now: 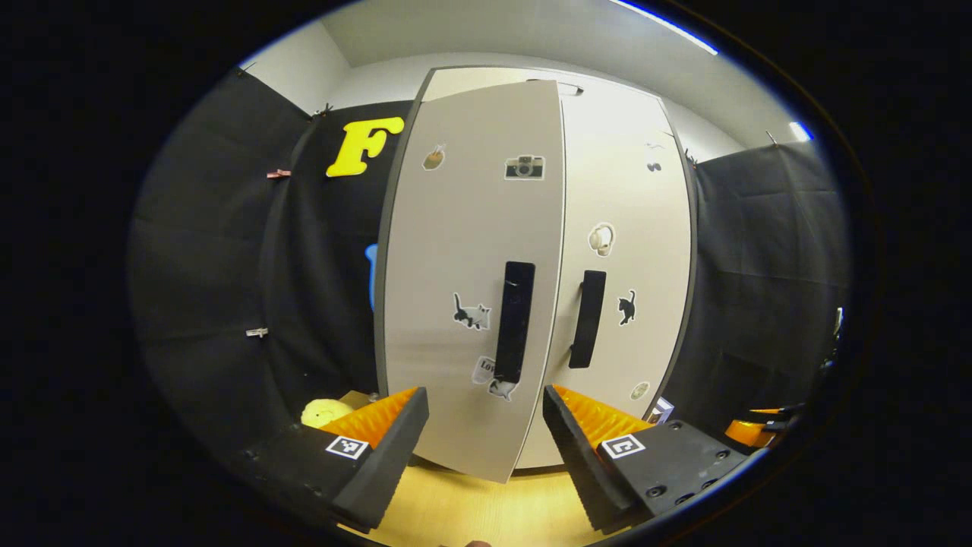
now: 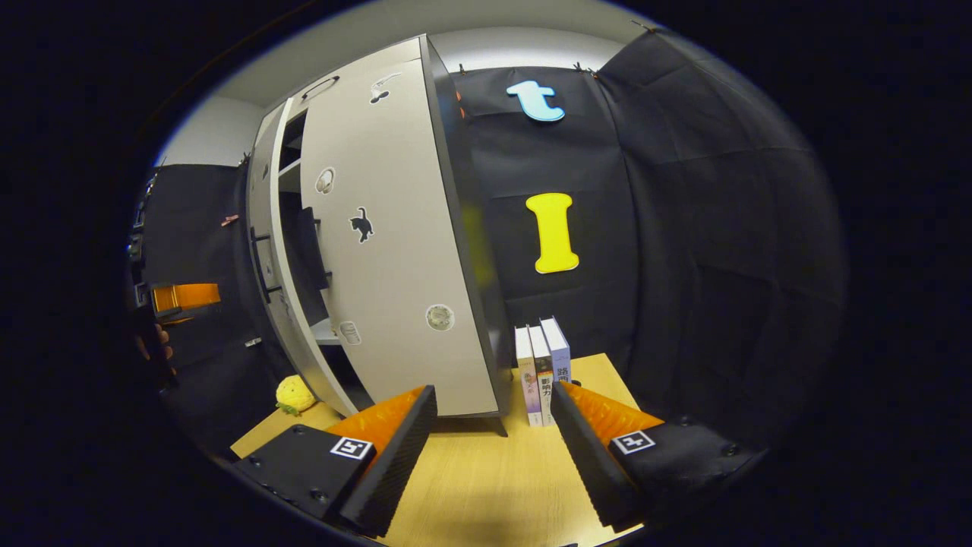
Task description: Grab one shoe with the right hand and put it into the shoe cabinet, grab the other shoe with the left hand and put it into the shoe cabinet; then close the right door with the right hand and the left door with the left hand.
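Chinese titles on book spines (image 2: 543, 372), unreadable.

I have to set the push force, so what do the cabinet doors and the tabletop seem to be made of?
The left door and right door look like smooth matt laminated board: flat pale faces, thin dark edges, stickers lying flat. The tabletop looks like light wood or wood-look laminate, with faint grain and a soft sheen.

Books (image 2: 541, 372) upright on the table (image 2: 486, 486), just beside the shoe cabinet (image 2: 395, 251)
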A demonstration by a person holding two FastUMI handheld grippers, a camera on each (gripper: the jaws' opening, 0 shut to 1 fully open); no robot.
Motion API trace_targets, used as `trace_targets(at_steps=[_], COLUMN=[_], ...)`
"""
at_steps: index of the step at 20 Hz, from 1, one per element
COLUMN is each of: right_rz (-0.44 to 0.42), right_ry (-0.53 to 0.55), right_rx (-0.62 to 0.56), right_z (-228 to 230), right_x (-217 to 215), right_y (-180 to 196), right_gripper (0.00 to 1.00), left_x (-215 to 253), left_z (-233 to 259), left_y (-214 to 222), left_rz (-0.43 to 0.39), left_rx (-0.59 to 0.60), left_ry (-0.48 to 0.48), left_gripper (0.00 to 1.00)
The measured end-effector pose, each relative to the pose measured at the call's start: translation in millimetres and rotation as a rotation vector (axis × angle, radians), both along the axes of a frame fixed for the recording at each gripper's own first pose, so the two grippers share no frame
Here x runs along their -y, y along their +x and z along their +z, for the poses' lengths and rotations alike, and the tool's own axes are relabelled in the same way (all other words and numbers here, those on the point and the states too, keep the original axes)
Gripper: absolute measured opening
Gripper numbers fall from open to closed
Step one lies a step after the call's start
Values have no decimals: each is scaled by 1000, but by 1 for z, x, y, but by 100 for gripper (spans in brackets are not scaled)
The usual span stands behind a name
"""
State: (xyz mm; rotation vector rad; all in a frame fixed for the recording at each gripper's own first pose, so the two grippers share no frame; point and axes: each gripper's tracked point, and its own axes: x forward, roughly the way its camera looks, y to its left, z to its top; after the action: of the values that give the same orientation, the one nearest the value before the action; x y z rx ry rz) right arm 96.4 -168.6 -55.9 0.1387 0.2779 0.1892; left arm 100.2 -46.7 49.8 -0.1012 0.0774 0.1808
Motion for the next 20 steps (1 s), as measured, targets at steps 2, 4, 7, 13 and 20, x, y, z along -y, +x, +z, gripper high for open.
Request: trace_targets(at_steps=[2, 4, 7, 13, 20], right_rz=[18, 19, 8, -26, -28], right_ry=[1, -1, 13, -1, -31], right_rx=[32, 65, 95, 112, 130], right_z=[12, 25, 41, 56, 48], right_x=[-9, -18, -39, -80, -111], right_y=[1, -4, -16, -68, -130], right_gripper=[98, 98, 98, 98, 98], left_x=[-7, -11, -21, -30, -36], left_z=[2, 3, 4, -12, -33], left_y=[-12, -25, -47, -92, -145], left_rz=[34, 46, 46, -18, -80], left_rx=[0, 9, 29, 32, 48], left_ry=[19, 32, 51, 81, 52], left_gripper=[95, 95, 95, 95, 95])
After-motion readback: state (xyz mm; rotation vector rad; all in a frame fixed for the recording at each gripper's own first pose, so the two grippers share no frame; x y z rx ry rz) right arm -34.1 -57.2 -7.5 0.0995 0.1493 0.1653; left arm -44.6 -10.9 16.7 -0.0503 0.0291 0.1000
